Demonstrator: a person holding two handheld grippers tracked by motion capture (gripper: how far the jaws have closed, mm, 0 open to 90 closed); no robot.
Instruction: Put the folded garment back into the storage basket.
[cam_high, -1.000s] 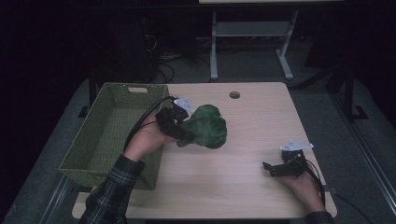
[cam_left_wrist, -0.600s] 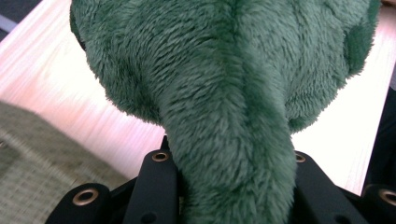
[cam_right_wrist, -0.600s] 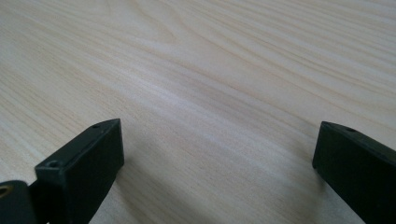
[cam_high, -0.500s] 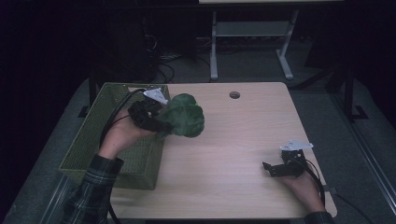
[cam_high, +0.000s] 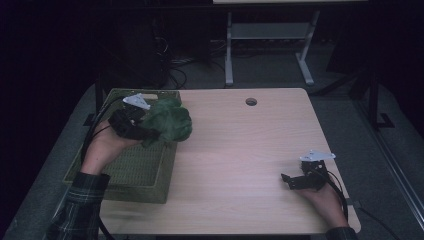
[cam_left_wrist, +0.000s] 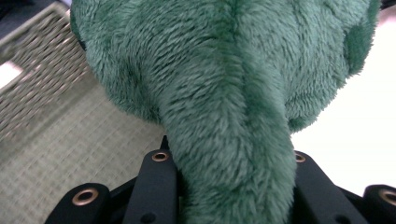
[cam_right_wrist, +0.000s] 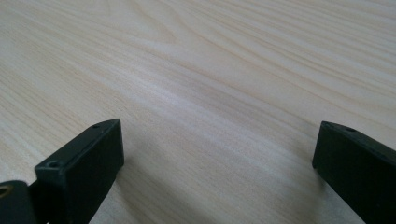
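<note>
Gripping the plush (cam_high: 167, 121) by a narrow limb in our left tool (cam_high: 142, 131), we hang it over the basket (cam_high: 127, 172) for dropping; right tool (cam_high: 295, 181) rests released on the desk (cam_high: 240, 150)

Green plush toy (cam_high: 167, 122) above basket's (cam_high: 125, 172) right edge

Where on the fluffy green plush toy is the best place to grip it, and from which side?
By the narrow limb that sticks out of the round body of the fluffy green plush toy, from the person's side. It is slim enough for the jaws, as the left gripper shows by clamping it above the green woven basket.
</note>
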